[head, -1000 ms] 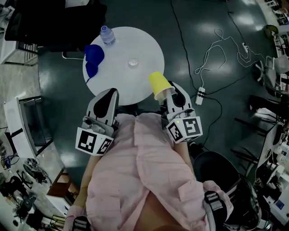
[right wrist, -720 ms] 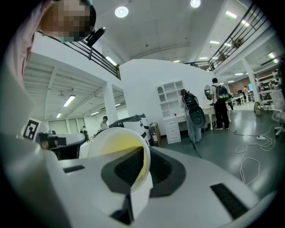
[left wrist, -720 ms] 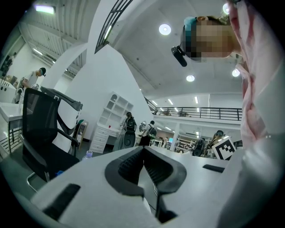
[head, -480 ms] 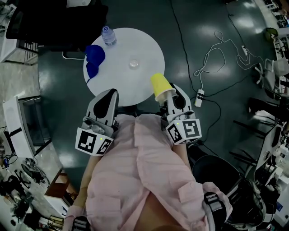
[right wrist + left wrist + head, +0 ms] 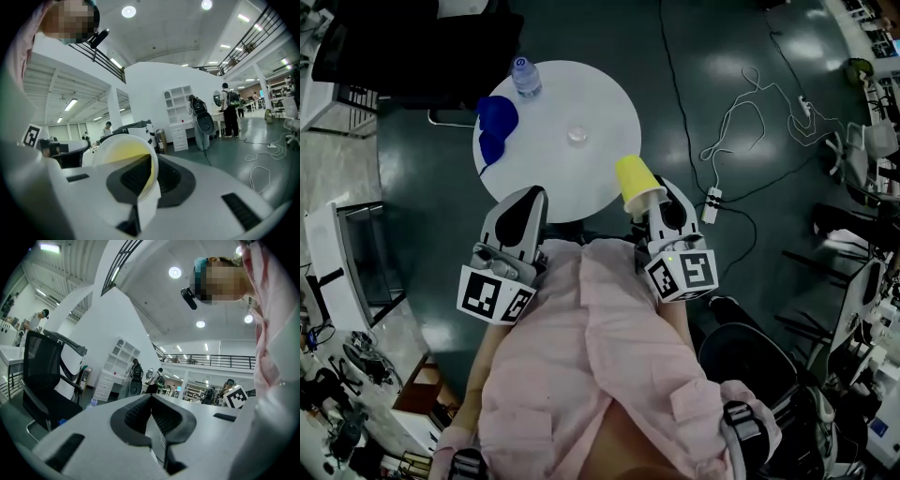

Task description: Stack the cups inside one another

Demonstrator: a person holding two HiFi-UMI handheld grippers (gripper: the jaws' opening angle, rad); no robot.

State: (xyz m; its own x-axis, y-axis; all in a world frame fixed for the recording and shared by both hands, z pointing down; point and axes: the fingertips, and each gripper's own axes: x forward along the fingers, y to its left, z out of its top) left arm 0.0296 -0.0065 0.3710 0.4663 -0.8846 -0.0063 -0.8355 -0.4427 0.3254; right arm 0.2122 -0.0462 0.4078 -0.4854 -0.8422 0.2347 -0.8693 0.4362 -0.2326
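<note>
My right gripper (image 5: 649,201) is shut on the rim of a yellow cup (image 5: 635,181), which it holds above the near right edge of the round white table (image 5: 581,178). In the right gripper view the yellow cup (image 5: 125,159) has its wall pinched between the jaws of the right gripper (image 5: 149,177), mouth facing the camera. Two blue cups (image 5: 496,114) lie at the table's left edge. A small clear cup (image 5: 577,133) stands near the middle. My left gripper (image 5: 528,199) hangs at the near table edge, shut and empty, as the left gripper view (image 5: 151,401) confirms.
A water bottle (image 5: 523,73) stands at the table's far left edge. A black chair (image 5: 412,47) is behind the table. Cables and a power strip (image 5: 712,199) lie on the floor to the right. Another chair (image 5: 750,361) is at lower right.
The right gripper with the yellow cup has edged slightly to the right. The left gripper has kept still.
</note>
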